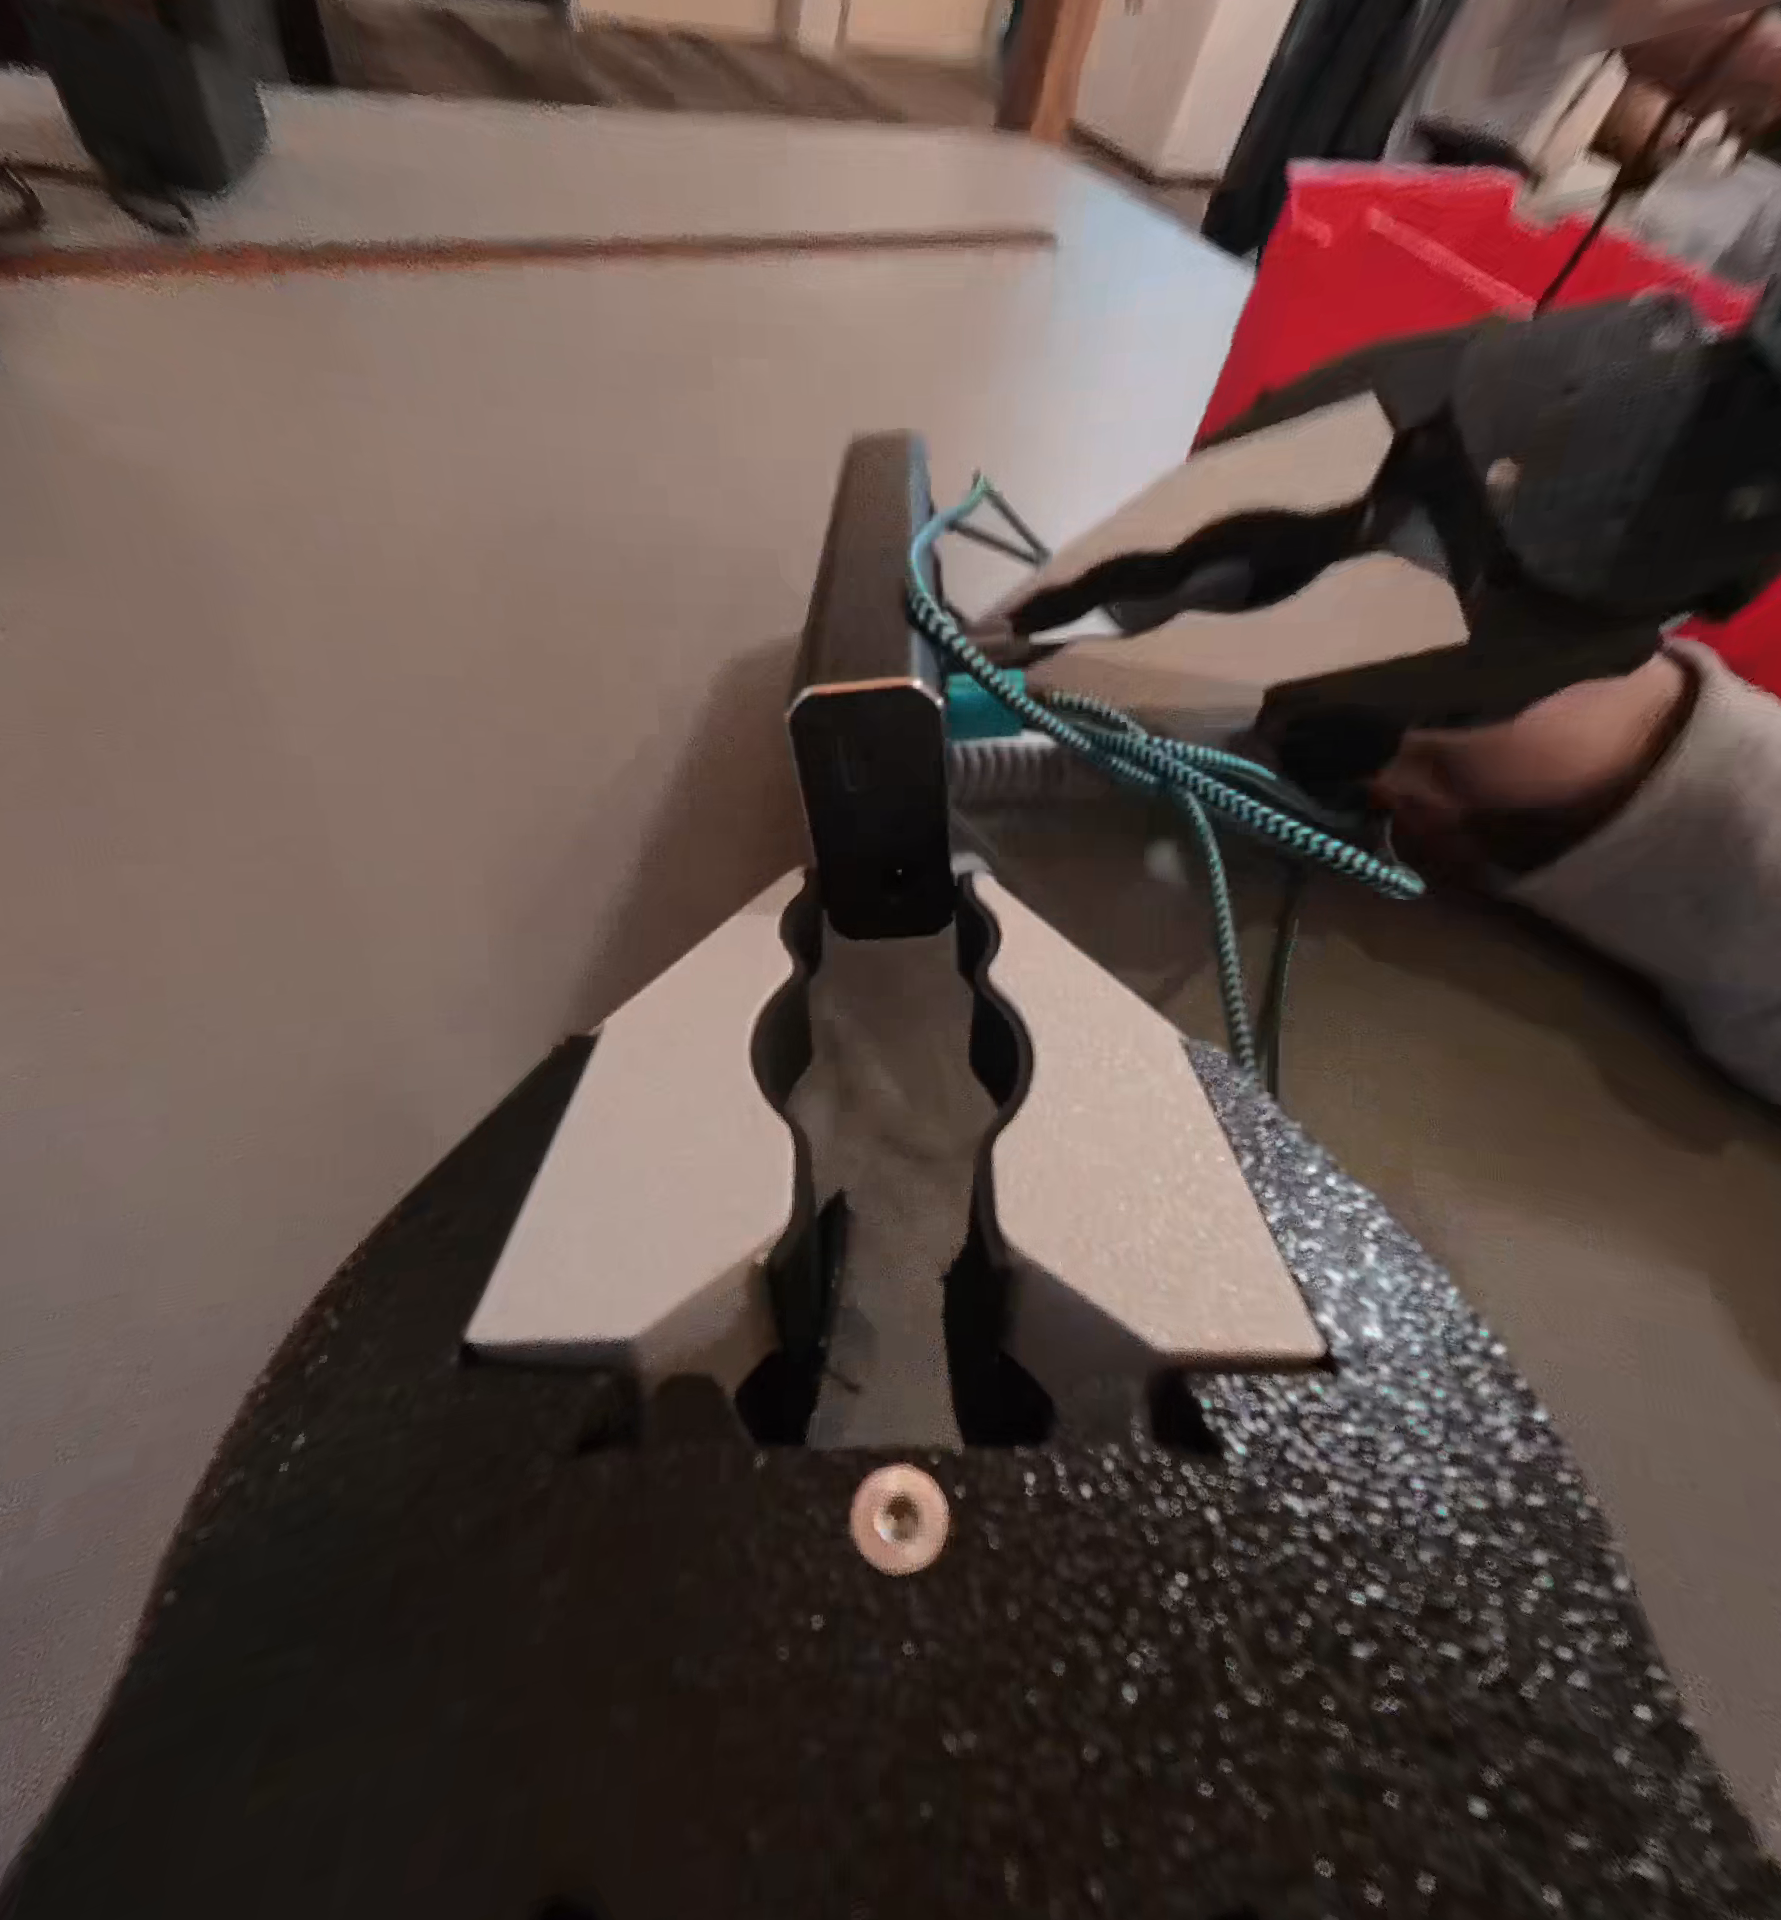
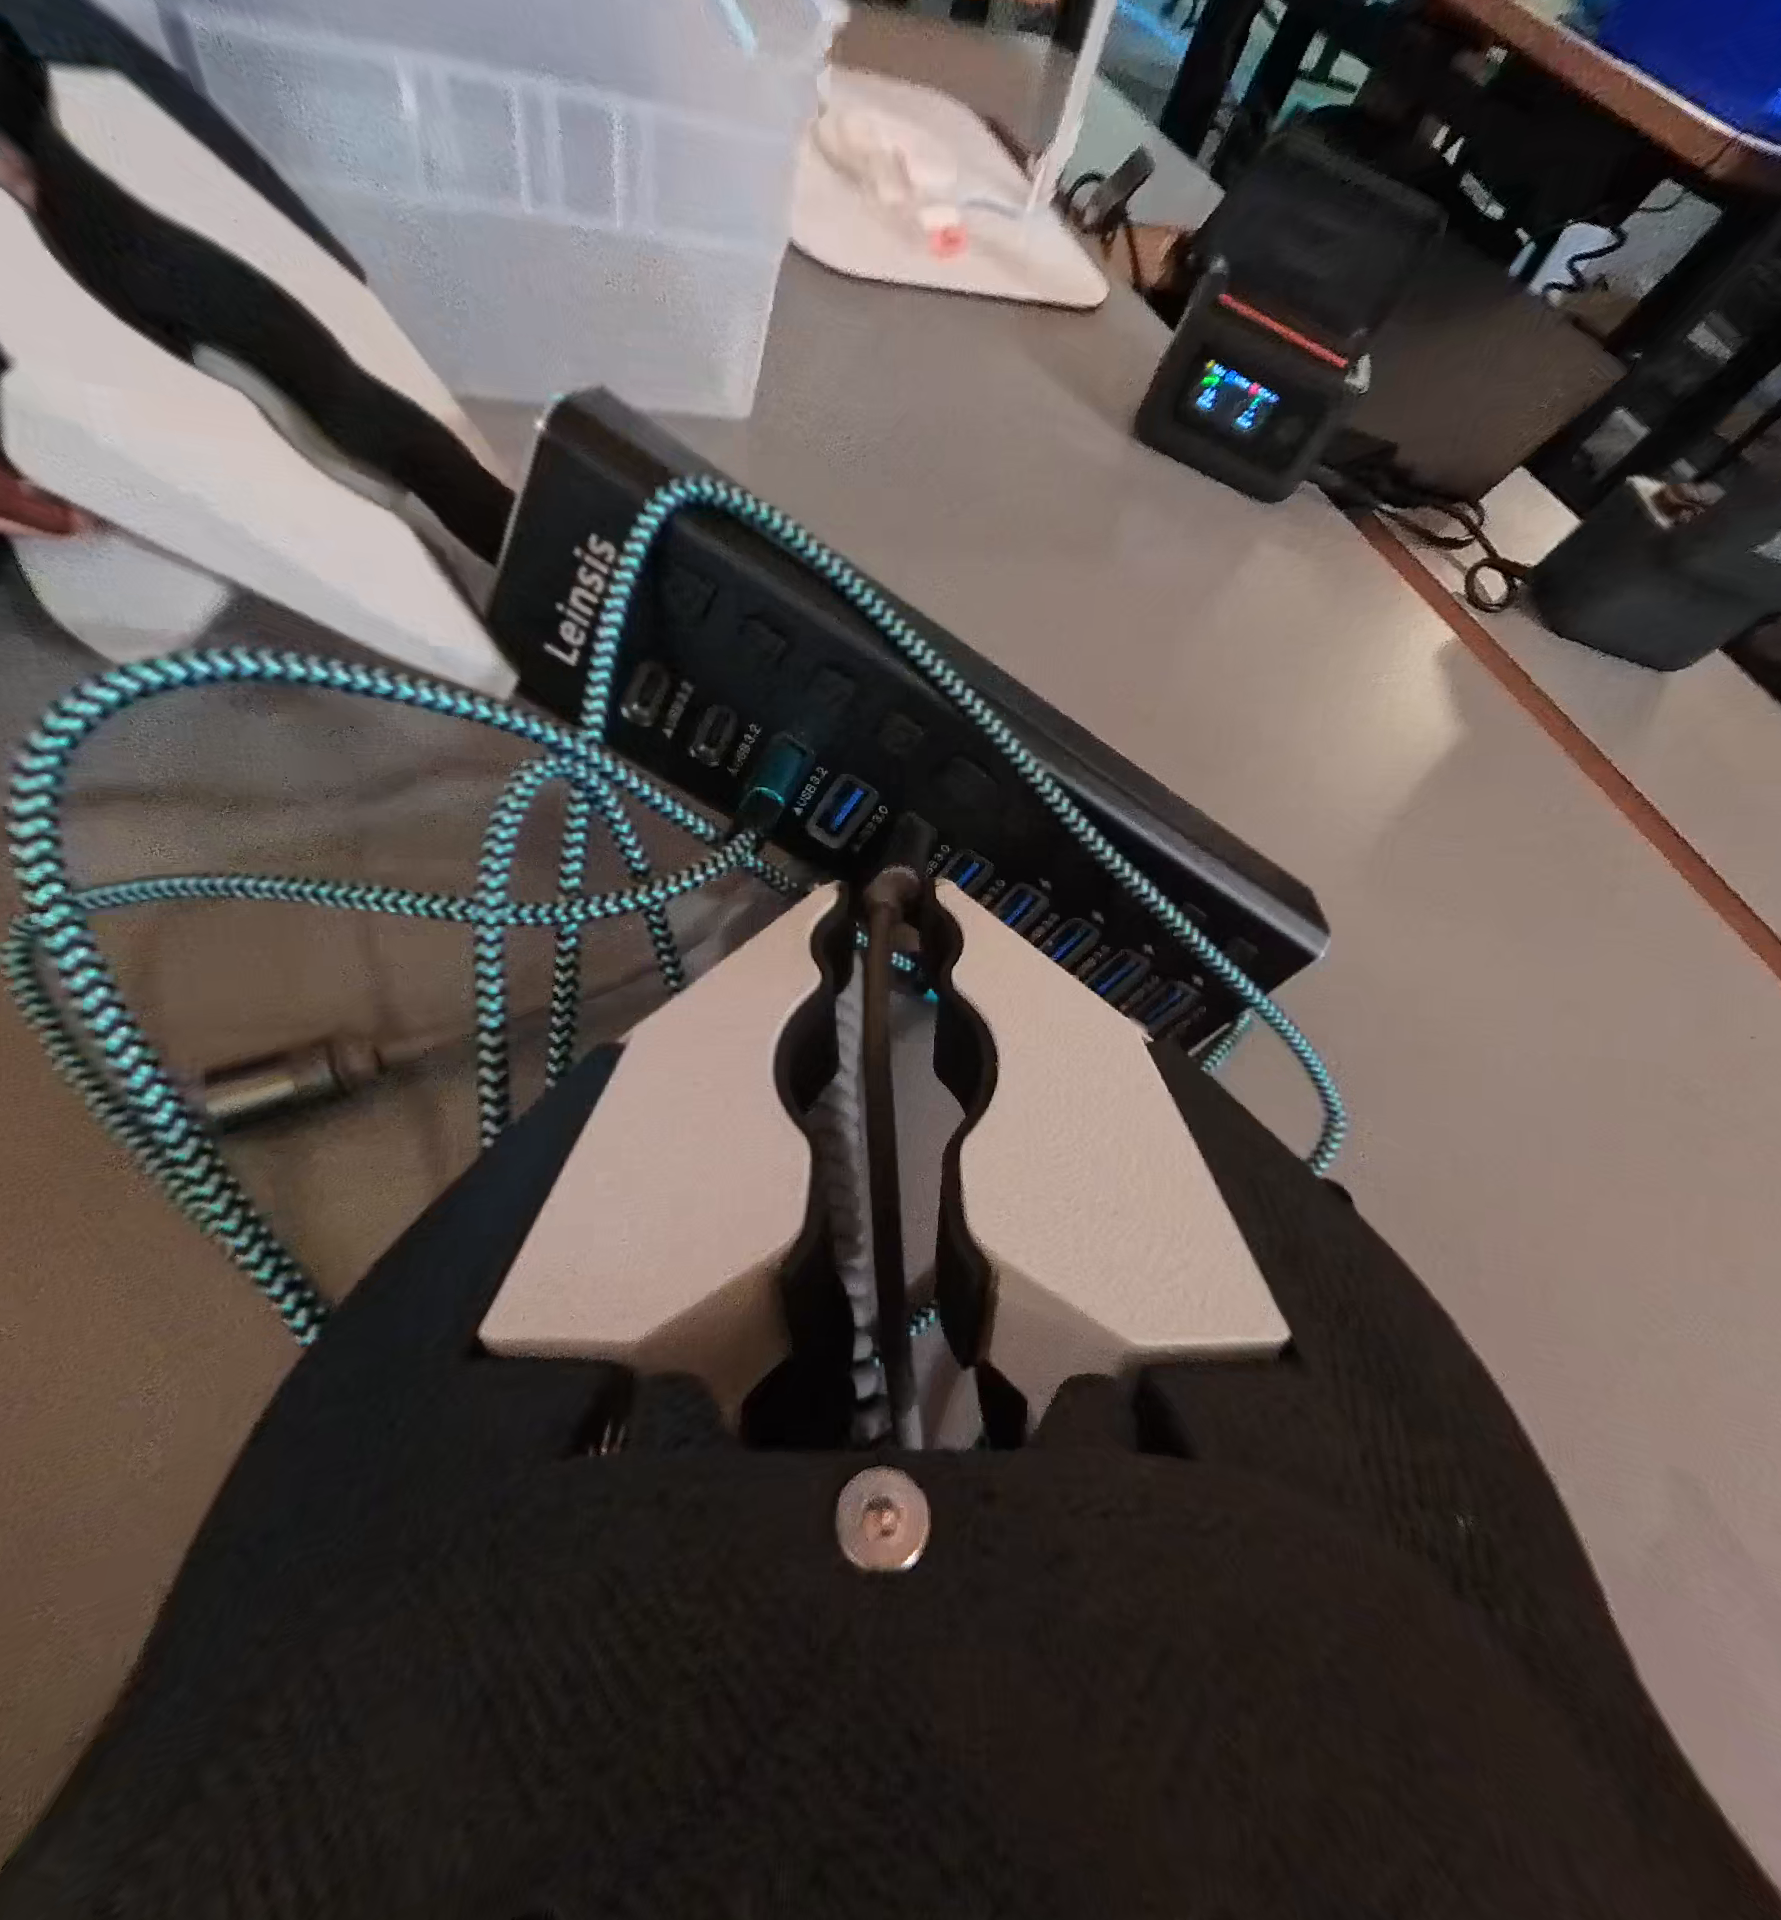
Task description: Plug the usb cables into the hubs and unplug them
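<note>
USB hub (image 2: 865,717): long black bar with a smooth, metal-looking shell and rounded end cap, tipped up on its long edge on the pale matte counter (image 2: 1229,665), port face turned toward the right wrist view. Row of blue-lit sockets along the lower half, small square buttons above.

Left tongs (image 1: 891,904): beige wavy-edged fingers on a speckled black body, pressed onto the hub's near end cap (image 1: 870,800), one finger on each side.

Right tongs (image 2: 891,914): same shape, closed on a smooth black cable (image 2: 881,1091) just behind its plug, the plug sitting at a mid-row socket; whether fully seated cannot be told.

Teal-and-black braided cable (image 2: 273,675): woven herringbone texture, teal plug (image 2: 777,784) in a socket left of the black one, slack looping over the hub's top edge and coiling loosely on the counter to the left.

Brown-trimmed counter edge (image 2: 1592,758) running behind the hub, open surface between. Frosted plastic bin (image 2: 512,187) close behind the hub's far end; small black device with a lit screen (image 2: 1260,395) well apart to the right.
</note>
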Demonstrator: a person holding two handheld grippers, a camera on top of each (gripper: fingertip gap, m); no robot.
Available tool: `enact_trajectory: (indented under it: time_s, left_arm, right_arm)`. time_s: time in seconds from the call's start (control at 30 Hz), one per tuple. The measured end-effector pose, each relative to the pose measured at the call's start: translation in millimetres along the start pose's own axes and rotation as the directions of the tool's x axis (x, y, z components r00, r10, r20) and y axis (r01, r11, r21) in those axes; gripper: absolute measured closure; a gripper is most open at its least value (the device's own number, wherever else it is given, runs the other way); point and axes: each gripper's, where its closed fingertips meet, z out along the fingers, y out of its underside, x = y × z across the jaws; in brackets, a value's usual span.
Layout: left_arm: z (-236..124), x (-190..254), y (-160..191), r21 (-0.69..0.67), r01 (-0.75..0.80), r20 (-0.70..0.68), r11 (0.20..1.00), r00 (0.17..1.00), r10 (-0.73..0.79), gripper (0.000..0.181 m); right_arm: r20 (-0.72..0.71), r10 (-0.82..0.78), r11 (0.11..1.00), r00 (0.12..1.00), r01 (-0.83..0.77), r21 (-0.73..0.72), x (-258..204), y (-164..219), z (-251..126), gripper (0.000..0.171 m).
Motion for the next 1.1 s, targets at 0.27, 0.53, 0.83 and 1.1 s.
enact_trajectory:
  time_s: [0.27, 0.53, 0.83, 1.1]
  left_arm:
    - [-12.5, -1.3, -8.1, 0.033, -0.06, 0.06, 0.998, 0.996, 0.058, 0.138]
    - [18.4, -5.4, -5.4, -0.089, -0.195, 0.028, 0.977, 0.98, 0.198, 0.144]
    - [39.2, -2.2, 12.0, -0.24, -0.228, -0.102, 0.944, 0.973, 0.209, 0.148]
    - [39.0, 2.8, 13.8, -0.254, -0.228, -0.22, 0.94, 0.96, 0.174, 0.144]
  right_arm:
    - [0.012, -0.081, 0.997, 0.997, 0.082, -0.007, -7.9, 1.1, 1.8, 0.161]
    - [0.014, -0.172, 0.985, 0.985, 0.172, 0.013, -13.9, -1.1, 3.7, 0.161]
    - [0.009, -0.3, 0.953, 0.954, 0.299, 0.053, -22.2, -5.4, 4.0, 0.162]
    - [0.041, -0.293, 0.953, 0.955, 0.287, 0.1, -25.3, -6.7, 2.9, 0.162]
